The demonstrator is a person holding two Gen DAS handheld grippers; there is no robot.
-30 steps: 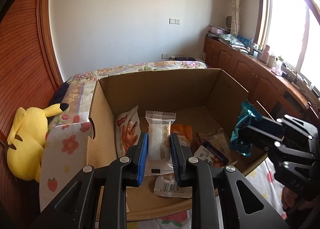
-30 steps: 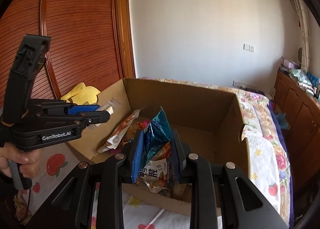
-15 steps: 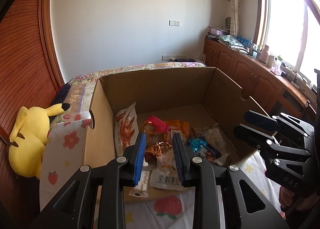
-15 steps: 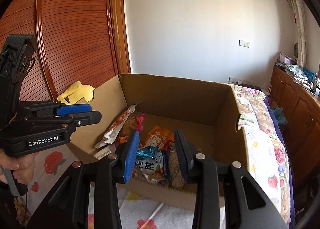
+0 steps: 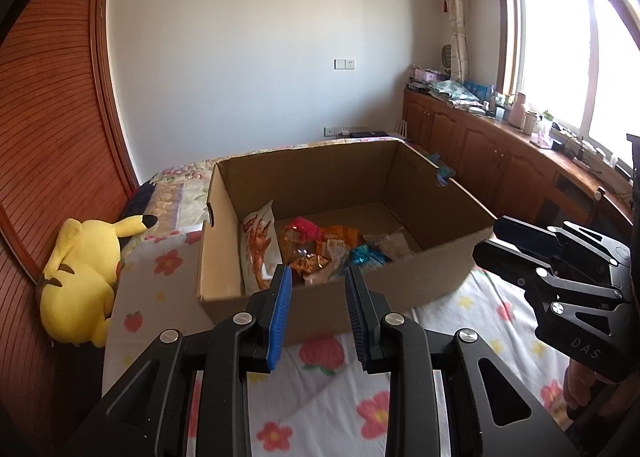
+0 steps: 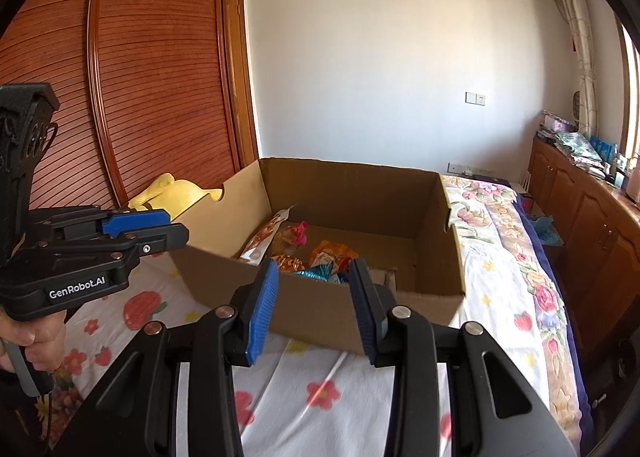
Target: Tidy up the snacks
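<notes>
yellow plush toy (image 6: 176,193) half hidden behind cardboard box (image 6: 320,309), snack packets (image 5: 320,253) partly masked by near wall

The box (image 5: 332,297) is open on top; its near wall stands between both grippers and the snacks (image 5: 320,253) heaped at its near-left floor. The far and right floor lies bare. The plush (image 5: 80,277) sits just left of the box. The bedspread (image 6: 320,389) before it looks clear, though partly hidden.
</notes>
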